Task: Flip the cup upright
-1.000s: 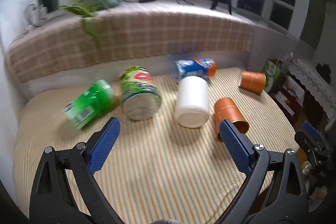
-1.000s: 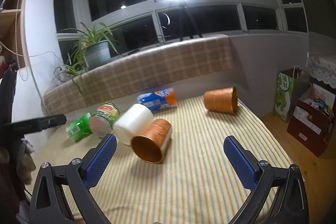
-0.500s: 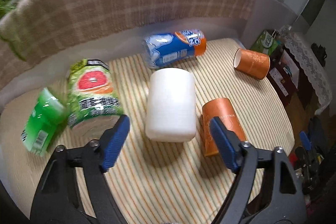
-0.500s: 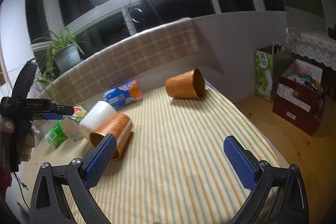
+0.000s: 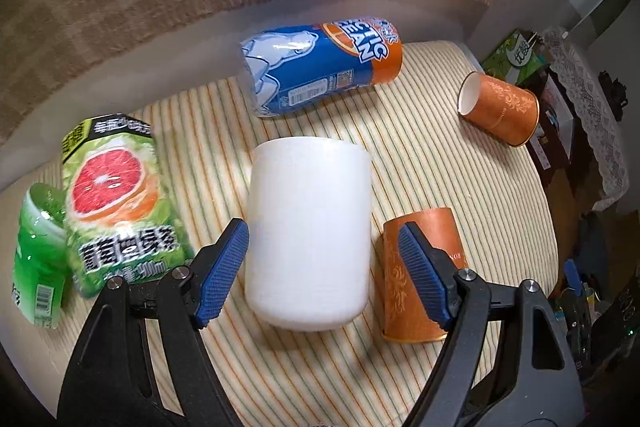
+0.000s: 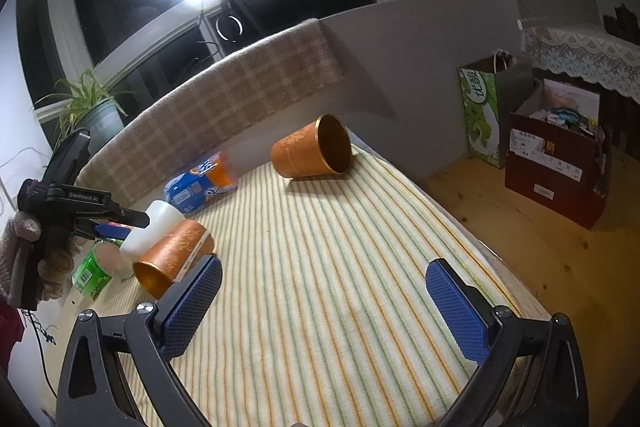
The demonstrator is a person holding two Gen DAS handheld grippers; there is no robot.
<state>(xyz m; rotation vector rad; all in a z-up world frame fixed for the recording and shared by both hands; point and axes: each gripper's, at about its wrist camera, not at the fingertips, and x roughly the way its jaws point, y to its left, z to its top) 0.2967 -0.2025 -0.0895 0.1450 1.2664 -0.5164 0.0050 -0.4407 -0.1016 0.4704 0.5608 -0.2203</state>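
A white cup (image 5: 310, 235) lies on its side on the striped cloth, base toward me. My left gripper (image 5: 324, 275) is open and straddles it, one pad on each side, not touching. The white cup also shows in the right wrist view (image 6: 154, 227), with the left gripper (image 6: 116, 223) above it. An orange cup (image 5: 420, 271) lies on its side just right of the white one. A second orange cup (image 6: 312, 151) lies on its side at the far edge. My right gripper (image 6: 320, 301) is open and empty over bare cloth.
A blue can (image 5: 320, 63) lies behind the white cup. A grapefruit can (image 5: 116, 203) and a green can (image 5: 38, 259) lie to its left. The table (image 6: 340, 267) edge drops off at the right, with a paper bag (image 6: 486, 107) and a box (image 6: 556, 163) on the floor.
My left gripper has come down and forward over the white cup, which now sits between its pads. My right gripper has swung right, toward the far orange cup.
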